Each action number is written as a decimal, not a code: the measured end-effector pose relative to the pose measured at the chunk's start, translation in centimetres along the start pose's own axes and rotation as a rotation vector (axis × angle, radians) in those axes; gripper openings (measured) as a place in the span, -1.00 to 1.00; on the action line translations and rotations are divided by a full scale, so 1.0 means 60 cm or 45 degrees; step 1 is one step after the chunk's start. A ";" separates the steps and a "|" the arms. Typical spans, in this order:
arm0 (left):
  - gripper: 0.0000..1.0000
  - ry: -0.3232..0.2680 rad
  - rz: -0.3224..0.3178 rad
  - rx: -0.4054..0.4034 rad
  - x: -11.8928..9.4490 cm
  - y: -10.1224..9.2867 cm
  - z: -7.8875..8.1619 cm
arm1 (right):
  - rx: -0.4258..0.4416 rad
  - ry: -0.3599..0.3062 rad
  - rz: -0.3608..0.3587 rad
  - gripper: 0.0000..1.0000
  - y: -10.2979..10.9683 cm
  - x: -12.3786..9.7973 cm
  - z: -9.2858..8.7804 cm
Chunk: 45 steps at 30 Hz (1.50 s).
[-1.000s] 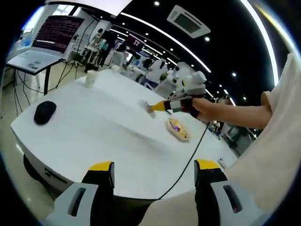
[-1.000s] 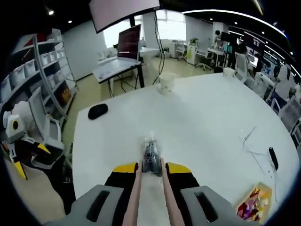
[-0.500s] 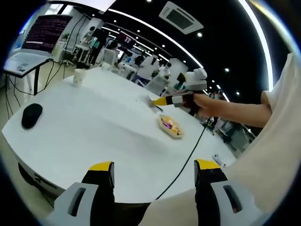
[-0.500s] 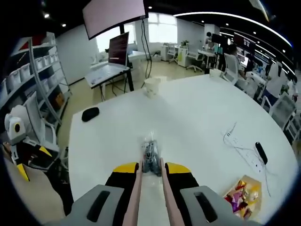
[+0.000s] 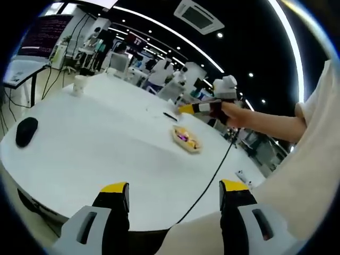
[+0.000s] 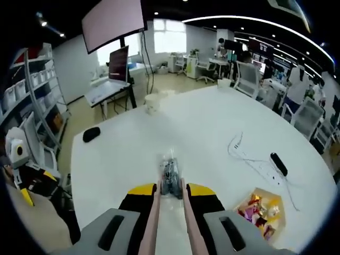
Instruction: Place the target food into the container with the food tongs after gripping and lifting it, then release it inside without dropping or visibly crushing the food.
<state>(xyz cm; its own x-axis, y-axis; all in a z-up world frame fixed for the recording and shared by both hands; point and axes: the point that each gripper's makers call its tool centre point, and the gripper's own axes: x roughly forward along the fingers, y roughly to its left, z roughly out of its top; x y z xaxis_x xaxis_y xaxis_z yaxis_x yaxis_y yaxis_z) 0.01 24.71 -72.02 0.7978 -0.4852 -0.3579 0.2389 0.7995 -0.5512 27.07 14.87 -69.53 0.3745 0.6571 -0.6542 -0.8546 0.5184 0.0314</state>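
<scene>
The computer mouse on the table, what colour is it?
Black. The computer mouse shows best in the left gripper view, lying on the white table.

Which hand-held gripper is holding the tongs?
The right hand-held gripper: its jaws are shut on the food tongs, which pinch a wrapped candy. The left hand-held gripper is open and holds nothing.

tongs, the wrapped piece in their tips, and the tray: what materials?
Tongs: pale pinkish arms, smooth and matte, probably plastic or silicone. Wrapped piece: clear crinkly film with glints, dark contents, likely cellophane. Tray: tan, flat-walled, looks like card or kraft paper; it holds shiny coloured wrappers, probably foil.
</scene>
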 end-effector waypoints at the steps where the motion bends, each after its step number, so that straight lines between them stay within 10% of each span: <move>1: 0.37 0.002 0.000 0.002 0.001 -0.002 0.000 | 0.012 -0.011 -0.017 -0.58 -0.009 -0.005 0.001; 45: 0.36 0.038 -0.035 0.039 0.022 -0.031 -0.003 | 0.148 -0.133 -0.228 -0.57 -0.146 -0.127 0.015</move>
<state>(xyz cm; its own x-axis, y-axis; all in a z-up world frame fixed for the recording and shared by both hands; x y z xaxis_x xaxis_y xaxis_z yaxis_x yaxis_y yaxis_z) 0.53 22.51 -71.64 0.7741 -0.5170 -0.3654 0.2778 0.7960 -0.5378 32.02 5.80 -64.13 0.5570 0.5991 -0.5753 -0.7263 0.6873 0.0126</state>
